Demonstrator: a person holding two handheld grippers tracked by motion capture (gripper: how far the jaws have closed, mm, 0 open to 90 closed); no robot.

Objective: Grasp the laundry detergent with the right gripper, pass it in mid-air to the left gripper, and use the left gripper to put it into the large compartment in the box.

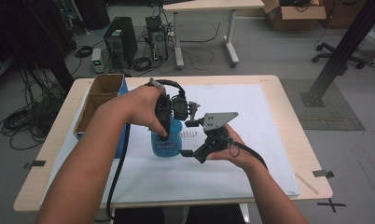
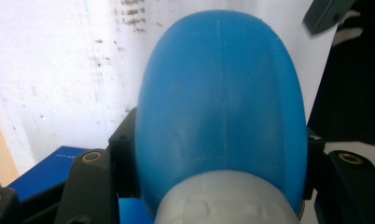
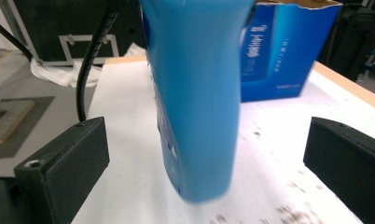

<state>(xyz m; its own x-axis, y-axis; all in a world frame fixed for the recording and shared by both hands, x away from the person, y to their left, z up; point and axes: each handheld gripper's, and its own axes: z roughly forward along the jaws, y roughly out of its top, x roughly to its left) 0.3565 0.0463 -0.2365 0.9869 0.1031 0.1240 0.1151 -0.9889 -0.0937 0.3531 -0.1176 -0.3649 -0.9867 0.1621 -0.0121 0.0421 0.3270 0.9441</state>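
Your left gripper (image 1: 168, 122) is clamped on the blue bottle (image 1: 167, 142) just below its white collar (image 2: 223, 198), one jaw on each flank, bearing it from above. Your right gripper (image 1: 191, 138) stands wide open, its jaws well clear on either side of the bottle's lower body (image 3: 197, 107), pressing on nothing.

This looks like a handover step: the left claw has the bottle to itself and the right has let go. Next, I judge, you draw the right claw back level before the left carries the bottle, so no jaw clips its base.

Beyond the left claw, on its outer side, stands the open blue carton (image 1: 101, 100), the likely destination. Under both claws lies a white sheet (image 1: 251, 140), speckled with dark marks, on a pale wooden table (image 1: 293, 135). Farther off: a computer tower (image 1: 120, 39), coiled cables (image 1: 22, 121), another desk (image 1: 209, 7).
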